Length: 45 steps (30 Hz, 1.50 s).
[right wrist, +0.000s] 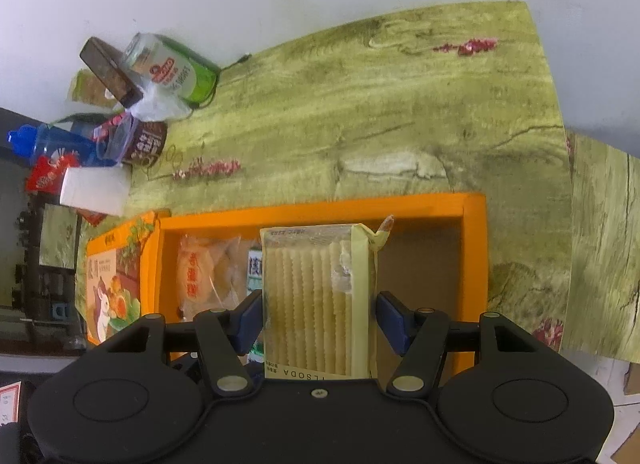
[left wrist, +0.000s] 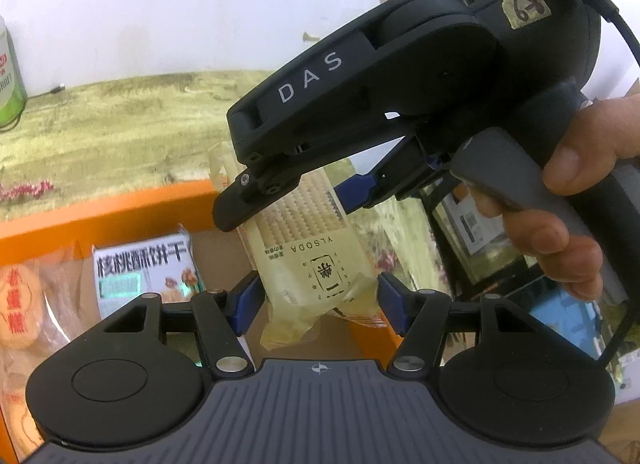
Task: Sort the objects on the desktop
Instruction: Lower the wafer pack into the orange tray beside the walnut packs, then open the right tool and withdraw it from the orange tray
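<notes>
In the orange box (right wrist: 472, 208), at its left, lie a round-cake bag (right wrist: 200, 272) and a walnut-biscuit pack (left wrist: 144, 268), leaving the right half bare, likely the cracker packet's spot. The left gripper (left wrist: 318, 304) brackets the cracker packet (right wrist: 320, 304) at its crumpled end; whether its pads press I cannot tell. The right gripper (right wrist: 318, 320) clamps the packet (hanging over the box), carrying it. Bottles (right wrist: 172, 68) crowd the table's far left, clear of the path
</notes>
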Each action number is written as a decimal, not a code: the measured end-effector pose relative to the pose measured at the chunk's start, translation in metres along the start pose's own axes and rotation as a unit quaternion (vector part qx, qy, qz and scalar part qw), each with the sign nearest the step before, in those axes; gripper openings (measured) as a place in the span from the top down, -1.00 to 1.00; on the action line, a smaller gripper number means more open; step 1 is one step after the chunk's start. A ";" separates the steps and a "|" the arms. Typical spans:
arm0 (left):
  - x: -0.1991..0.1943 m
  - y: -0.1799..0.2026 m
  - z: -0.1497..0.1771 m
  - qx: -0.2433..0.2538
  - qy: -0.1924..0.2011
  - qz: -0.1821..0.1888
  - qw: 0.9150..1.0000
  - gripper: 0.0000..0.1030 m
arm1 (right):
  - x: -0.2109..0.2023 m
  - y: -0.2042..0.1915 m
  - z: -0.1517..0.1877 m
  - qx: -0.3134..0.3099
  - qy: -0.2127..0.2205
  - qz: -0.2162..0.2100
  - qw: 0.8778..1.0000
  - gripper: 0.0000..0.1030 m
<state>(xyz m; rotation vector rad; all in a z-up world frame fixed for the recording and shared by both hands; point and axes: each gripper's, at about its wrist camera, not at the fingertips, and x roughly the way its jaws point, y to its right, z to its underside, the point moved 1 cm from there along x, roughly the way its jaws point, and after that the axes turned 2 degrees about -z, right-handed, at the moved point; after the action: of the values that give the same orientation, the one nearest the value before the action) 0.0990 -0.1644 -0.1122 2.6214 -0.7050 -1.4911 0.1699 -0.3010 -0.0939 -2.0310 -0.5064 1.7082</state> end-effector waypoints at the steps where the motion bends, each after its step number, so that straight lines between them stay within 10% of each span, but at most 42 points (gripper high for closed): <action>1: 0.001 0.000 0.003 -0.001 -0.003 0.000 1.000 -0.21 | 0.002 0.002 0.002 0.000 -0.003 0.000 1.000 -0.14; 22: 0.043 0.005 0.038 0.019 -0.073 -0.015 0.997 -0.24 | 0.046 0.034 0.026 0.010 -0.039 0.026 0.999 -0.13; 45: 0.013 -0.003 0.050 0.064 -0.021 0.016 0.998 -0.69 | -0.016 0.034 0.047 0.059 0.062 -0.025 0.996 -0.61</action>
<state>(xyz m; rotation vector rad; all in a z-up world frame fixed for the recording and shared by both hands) 0.0648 -0.1580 -0.1506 2.6618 -0.8697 -1.5474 0.1214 -0.3335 -0.1061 -2.0069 -0.4026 1.5344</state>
